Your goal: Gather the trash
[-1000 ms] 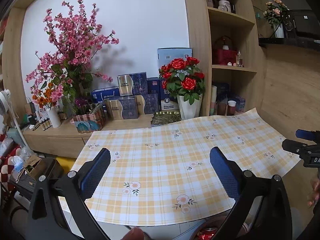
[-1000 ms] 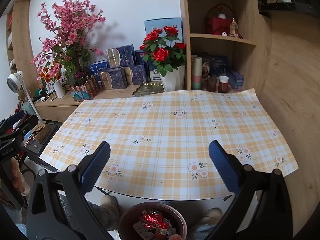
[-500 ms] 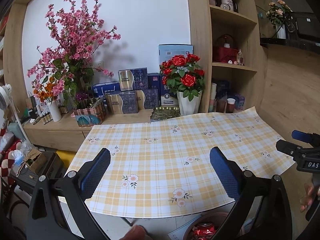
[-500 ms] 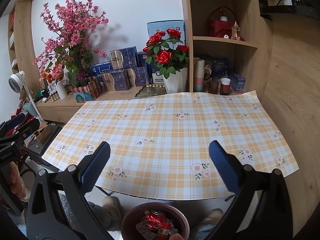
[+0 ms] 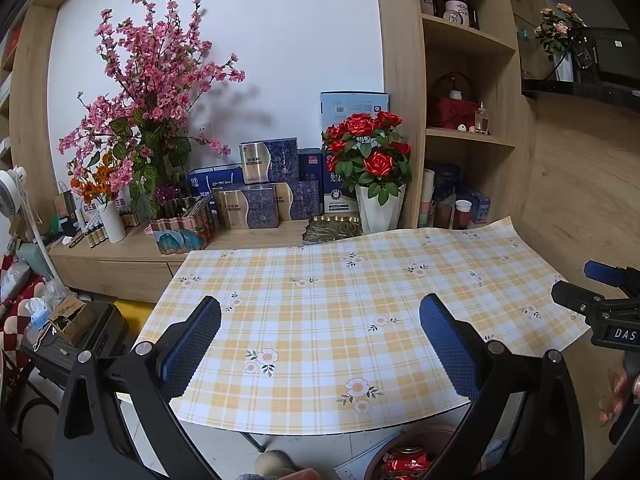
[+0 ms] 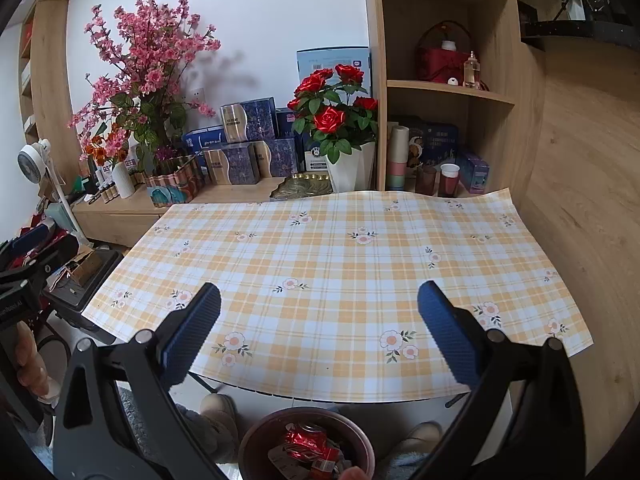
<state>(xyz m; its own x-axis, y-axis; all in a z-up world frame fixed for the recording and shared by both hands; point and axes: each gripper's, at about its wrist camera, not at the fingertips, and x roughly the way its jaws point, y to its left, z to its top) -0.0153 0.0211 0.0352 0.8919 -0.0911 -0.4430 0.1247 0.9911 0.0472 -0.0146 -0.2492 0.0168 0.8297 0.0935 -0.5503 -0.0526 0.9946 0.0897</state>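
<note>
Trash (image 6: 306, 446), red crushed can among wrappers, sits in brown bin (image 6: 256, 434) on floor below near edge of table (image 6: 360, 264); collection looks finished. Left gripper (image 5: 320, 340) and right gripper (image 6: 319, 320) hover over checked cloth, jaws apart, empty. Bin cut off by frame; lower contents unreadable.

I get bright, even daylight in both views, no glare. The pink blossom branches (image 5: 152, 92) throw a soft grey shadow rightward onto the white wall (image 5: 280, 40), so light comes from the left. Focus is sharp across the table (image 5: 320, 300). Fisheye bending curves the shelf (image 6: 448, 92) edges, and the corners go black.
</note>
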